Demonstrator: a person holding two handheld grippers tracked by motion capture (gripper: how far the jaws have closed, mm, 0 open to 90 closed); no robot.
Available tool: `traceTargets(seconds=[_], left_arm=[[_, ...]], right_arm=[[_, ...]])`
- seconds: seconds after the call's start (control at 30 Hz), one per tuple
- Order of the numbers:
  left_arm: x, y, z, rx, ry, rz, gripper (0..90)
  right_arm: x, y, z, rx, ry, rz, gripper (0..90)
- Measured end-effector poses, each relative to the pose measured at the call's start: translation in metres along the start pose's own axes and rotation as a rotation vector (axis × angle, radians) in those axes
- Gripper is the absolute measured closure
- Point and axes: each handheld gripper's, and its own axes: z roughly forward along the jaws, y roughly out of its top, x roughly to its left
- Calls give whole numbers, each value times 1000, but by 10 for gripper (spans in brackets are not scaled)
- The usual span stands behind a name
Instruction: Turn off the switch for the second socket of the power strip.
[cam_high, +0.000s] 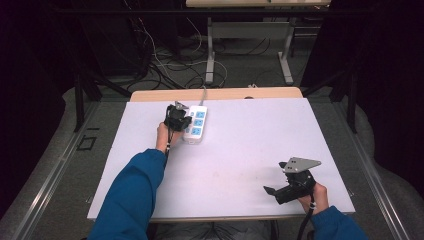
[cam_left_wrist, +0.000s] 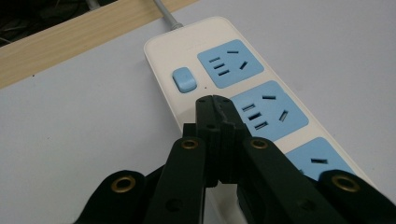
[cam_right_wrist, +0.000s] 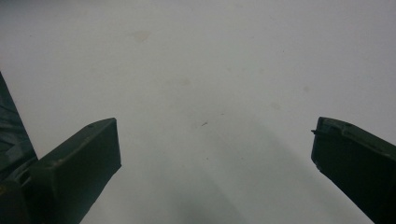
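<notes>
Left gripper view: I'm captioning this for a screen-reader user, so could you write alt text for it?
The left tongs, shut with nothing between them, point down at a white power strip just short of its blue switch. Blue sockets run along the strip, which lies on a white table with a wooden edge.
</notes>
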Motion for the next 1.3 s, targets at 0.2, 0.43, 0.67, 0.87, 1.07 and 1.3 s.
traceTargets(seconds=[0.2, 0.43, 0.67, 0.87, 1.07, 1.3], left_arm=[[0, 1, 0, 7, 3, 3, 900], [-1, 1, 0, 7, 4, 7, 900], [-1, 1, 0, 6, 4, 6, 900], [-1, 1, 0, 4, 4, 10, 900], [-2, 2, 0, 13, 8, 16, 900], [-6, 2, 2, 1, 27, 25, 900]], right_arm=[[1, 0, 0, 2, -1, 6, 8], [0, 0, 0, 0, 0, 3, 8], [1, 0, 0, 2, -1, 8, 8], [-1, 0, -1, 11, 5, -3, 8], [0, 0, 0, 0, 0, -2, 8], [0, 1, 0, 5, 6, -3, 8]])
